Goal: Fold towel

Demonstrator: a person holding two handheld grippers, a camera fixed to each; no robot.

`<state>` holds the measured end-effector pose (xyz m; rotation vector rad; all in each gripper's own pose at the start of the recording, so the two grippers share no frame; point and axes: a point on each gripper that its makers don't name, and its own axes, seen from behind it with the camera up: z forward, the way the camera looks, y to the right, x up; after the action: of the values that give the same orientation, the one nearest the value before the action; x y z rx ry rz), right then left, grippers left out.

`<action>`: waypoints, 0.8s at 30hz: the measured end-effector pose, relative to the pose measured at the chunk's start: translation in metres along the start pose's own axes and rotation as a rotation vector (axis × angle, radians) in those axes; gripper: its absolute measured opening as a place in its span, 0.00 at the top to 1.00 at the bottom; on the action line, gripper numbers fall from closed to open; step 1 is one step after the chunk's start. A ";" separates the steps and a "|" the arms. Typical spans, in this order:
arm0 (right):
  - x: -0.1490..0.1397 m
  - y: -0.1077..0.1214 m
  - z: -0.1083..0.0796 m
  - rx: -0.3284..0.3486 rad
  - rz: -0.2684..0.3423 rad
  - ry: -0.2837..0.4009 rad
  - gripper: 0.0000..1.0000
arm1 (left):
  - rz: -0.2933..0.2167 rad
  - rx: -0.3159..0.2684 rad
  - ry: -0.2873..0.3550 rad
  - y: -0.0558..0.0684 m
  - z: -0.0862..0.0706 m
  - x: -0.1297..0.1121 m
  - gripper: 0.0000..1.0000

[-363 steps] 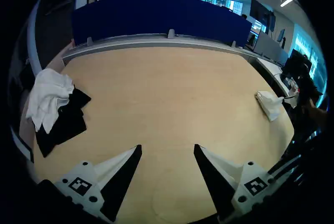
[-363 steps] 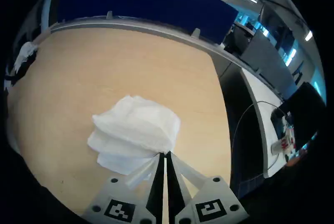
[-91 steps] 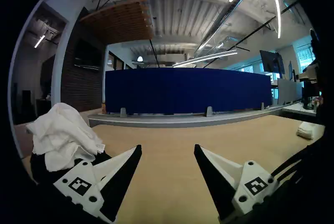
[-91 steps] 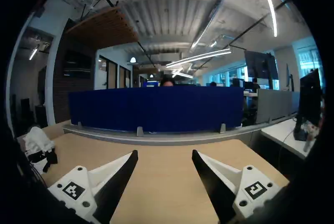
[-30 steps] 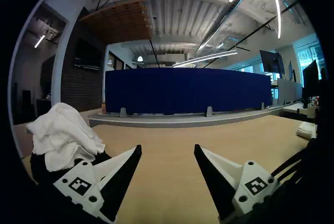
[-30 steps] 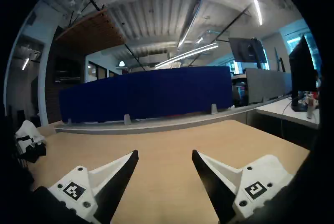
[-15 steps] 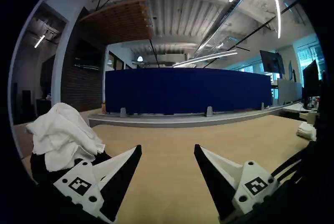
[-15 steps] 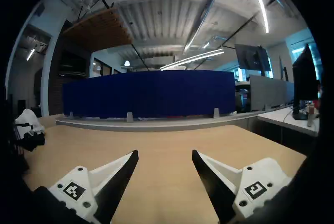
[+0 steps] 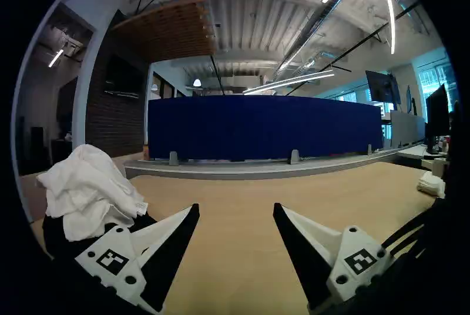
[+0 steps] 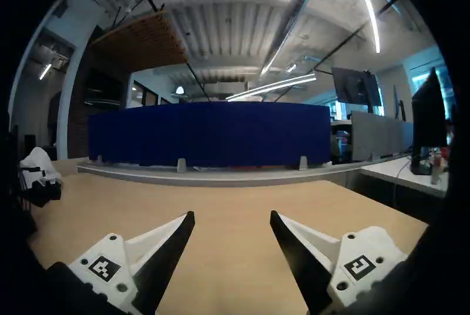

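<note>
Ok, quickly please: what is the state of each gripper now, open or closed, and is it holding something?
Left gripper: open, holding nothing.
Right gripper: open, holding nothing.

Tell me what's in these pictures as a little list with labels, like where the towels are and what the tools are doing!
Place: wooden table with a blue divider along its far edge
Left tool: open, holding nothing
Right tool: open, holding nothing
Crumpled white towel: heaped on a black cloth, at the left in the left gripper view
Folded white towel: at the table's right edge
</note>
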<state>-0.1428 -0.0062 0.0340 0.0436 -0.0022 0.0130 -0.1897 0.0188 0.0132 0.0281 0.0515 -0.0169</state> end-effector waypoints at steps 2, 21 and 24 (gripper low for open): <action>0.001 0.000 -0.001 0.000 -0.004 0.002 0.00 | 0.000 0.000 0.000 0.000 0.000 0.000 0.07; 0.001 0.000 -0.003 0.001 -0.005 0.004 0.00 | 0.000 0.000 0.000 0.001 0.001 0.000 0.07; 0.001 0.001 -0.002 0.001 -0.004 0.004 0.00 | 0.000 0.000 0.000 0.001 0.001 0.000 0.07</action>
<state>-0.1420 -0.0055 0.0315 0.0446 0.0021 0.0091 -0.1896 0.0197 0.0139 0.0280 0.0514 -0.0171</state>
